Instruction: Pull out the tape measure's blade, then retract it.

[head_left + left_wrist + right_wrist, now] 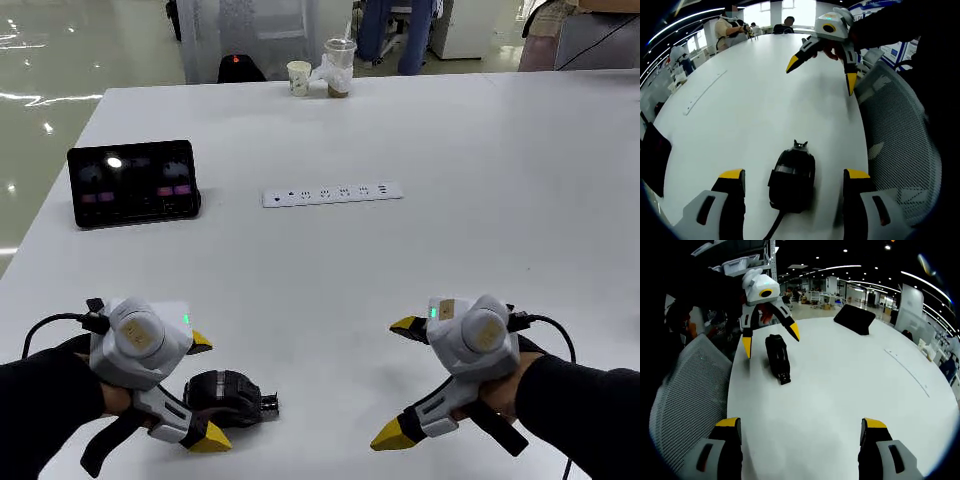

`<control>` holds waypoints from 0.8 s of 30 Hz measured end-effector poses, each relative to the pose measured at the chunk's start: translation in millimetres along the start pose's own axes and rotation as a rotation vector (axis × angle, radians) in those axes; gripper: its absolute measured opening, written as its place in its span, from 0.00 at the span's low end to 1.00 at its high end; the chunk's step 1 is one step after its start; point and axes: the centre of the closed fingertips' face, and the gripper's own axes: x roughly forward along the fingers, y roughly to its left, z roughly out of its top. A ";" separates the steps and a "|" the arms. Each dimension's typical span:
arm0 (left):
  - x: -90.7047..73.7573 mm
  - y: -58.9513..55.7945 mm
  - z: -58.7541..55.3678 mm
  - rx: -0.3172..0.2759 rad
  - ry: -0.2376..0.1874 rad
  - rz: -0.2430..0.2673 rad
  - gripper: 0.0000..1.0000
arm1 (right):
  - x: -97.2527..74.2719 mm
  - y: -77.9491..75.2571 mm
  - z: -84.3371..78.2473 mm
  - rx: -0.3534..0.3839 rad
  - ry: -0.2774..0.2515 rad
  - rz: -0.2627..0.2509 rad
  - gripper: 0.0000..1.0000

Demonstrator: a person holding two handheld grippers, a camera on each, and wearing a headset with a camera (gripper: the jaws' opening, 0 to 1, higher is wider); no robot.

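While the broad white surface [400, 270] stretched away ahead, the left hand-held gripper [206, 390] was held near its front edge, its 2 yellow-tipped jaws spread wide. The right hand-held gripper [397, 380] was well apart from it, jaws equally spread and gripping nothing. Between the left jaws, touching neither, lay the small black tape measure [232, 396], its hook end pointing toward the right hand-held gripper.

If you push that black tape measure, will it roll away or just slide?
Probably slide, not roll: the tape measure looks blocky, and the white table looks smooth. Its chunky case likely feels stiff and fairly heavy.
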 end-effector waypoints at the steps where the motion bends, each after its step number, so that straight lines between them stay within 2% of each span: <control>1: 1.1 -0.5 -2.1 0.010 0.013 -0.003 0.74 | 2.7 0.5 1.6 -0.004 0.002 0.003 0.99; 6: 3.2 -1.6 -7.9 0.030 0.045 -0.005 0.71 | 17.1 5.5 9.3 -0.010 0.021 0.021 0.99; 9: 3.9 0.6 -10.4 0.040 0.062 0.017 0.66 | 23.9 13.4 15.9 -0.078 0.032 0.046 0.99; 10: 4.7 1.7 -9.6 0.051 0.061 0.034 0.63 | 27.0 15.7 14.7 -0.103 0.053 0.057 0.99; 13: 5.2 -0.5 -7.7 0.051 0.060 0.026 0.61 | 34.4 19.0 14.1 -0.158 0.084 0.079 0.99; 16: 5.4 -3.1 -5.8 0.063 0.063 0.021 0.58 | 42.9 20.1 13.1 -0.173 0.108 0.088 0.99; 19: 6.2 1.0 -9.5 0.112 0.097 0.043 0.56 | 50.6 22.1 11.6 -0.177 0.132 0.106 0.99; 21: 6.5 6.3 -16.1 0.164 0.143 0.066 0.48 | 56.0 24.5 14.0 -0.174 0.138 0.114 0.99; 22: 7.0 7.6 -17.0 0.175 0.152 0.076 0.44 | 58.5 26.3 17.1 -0.182 0.131 0.114 0.99; 24: 7.0 10.0 -14.2 0.178 0.142 0.087 0.32 | 61.7 27.3 21.0 -0.189 0.123 0.113 0.99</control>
